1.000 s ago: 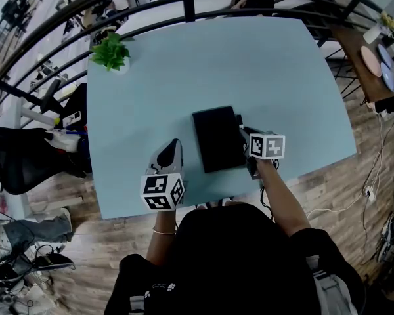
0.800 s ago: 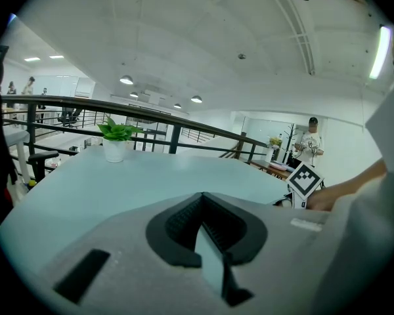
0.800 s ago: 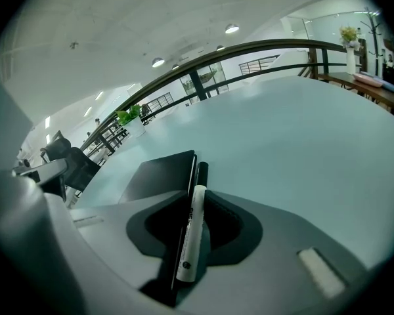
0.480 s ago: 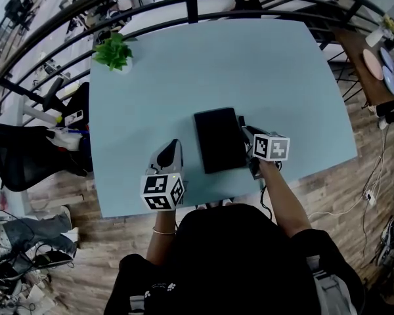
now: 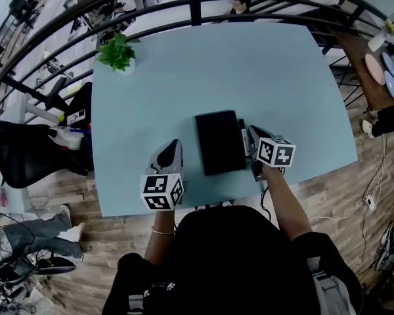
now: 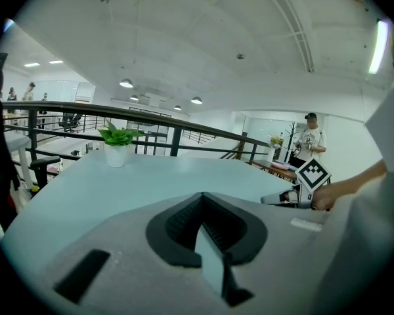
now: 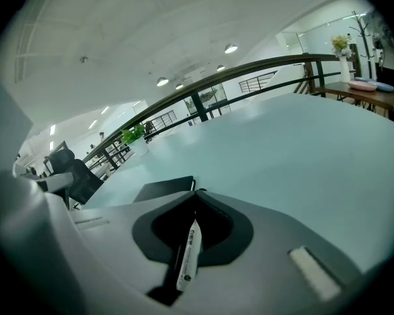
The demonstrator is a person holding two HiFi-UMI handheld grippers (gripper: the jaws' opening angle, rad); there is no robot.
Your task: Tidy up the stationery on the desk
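Pen (image 7: 189, 254), white with dark print, is clamped between the jaws of the right gripper (image 5: 252, 135), just right of the black case (image 5: 220, 142) on the tabletop (image 5: 262, 71). Its long axis runs along the jaws, roughly alongside the case's right edge, with the front end pointing away from the person. Those jaws have just been closing on it, and the gripper now sits slightly farther from the case than a second ago. The left gripper (image 5: 173, 146) is left of the case, its jaws together with nothing between them.
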